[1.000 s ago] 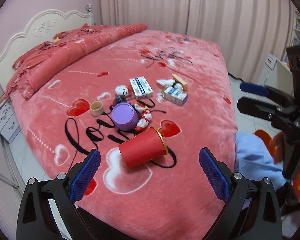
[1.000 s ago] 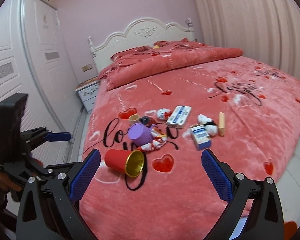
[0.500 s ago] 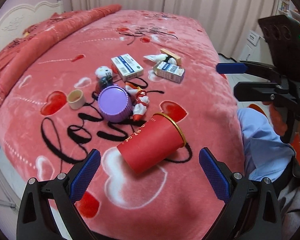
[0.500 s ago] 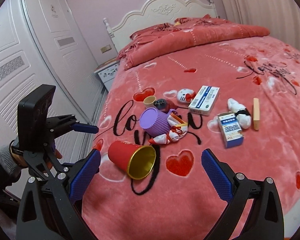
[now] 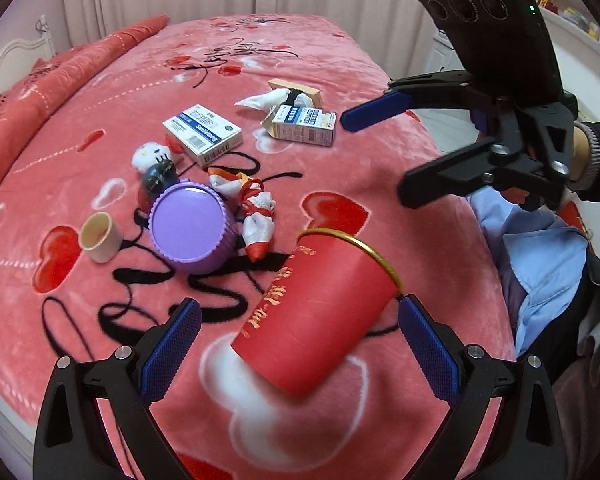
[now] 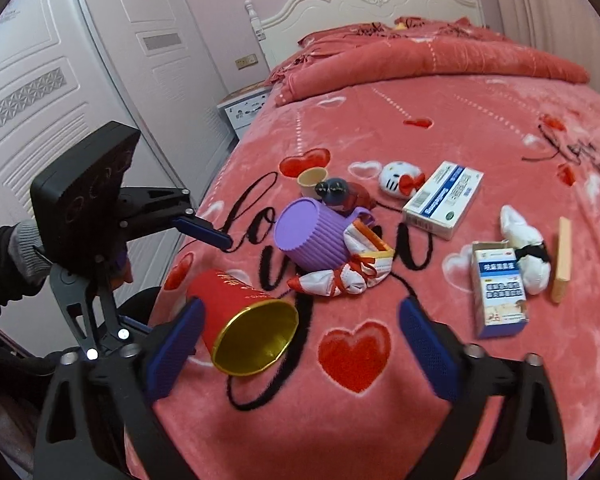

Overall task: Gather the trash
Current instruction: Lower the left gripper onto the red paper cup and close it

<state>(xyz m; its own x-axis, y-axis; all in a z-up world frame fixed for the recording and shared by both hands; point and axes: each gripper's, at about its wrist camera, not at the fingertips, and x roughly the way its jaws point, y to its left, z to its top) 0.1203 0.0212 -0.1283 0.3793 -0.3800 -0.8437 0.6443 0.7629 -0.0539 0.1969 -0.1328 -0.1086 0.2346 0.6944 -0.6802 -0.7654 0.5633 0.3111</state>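
Note:
A red paper cup (image 5: 316, 312) with a gold rim lies on its side on the pink bed (image 5: 340, 80). My left gripper (image 5: 300, 344) is open, its blue pads either side of the cup, not touching. In the right wrist view the cup (image 6: 240, 320) lies by the left pad of my open right gripper (image 6: 300, 344). Behind it lie a purple cup (image 5: 188, 228), a crumpled red-white wrapper (image 5: 256, 216), two medicine boxes (image 5: 204, 134) (image 5: 304, 124) and a white wad (image 6: 526, 256).
A small beige cup (image 5: 98, 234), a Hello Kitty toy (image 5: 150, 156), a dark round toy (image 5: 160, 178) and a wooden block (image 6: 562, 264) lie among the trash. The bed edge drops at the front. A wardrobe (image 6: 60, 80) and nightstand (image 6: 240, 110) stand left.
Both grippers have moved in toward the bed. The red cup now lies between my left pads. The right gripper has come lower over the cup and wrapper.

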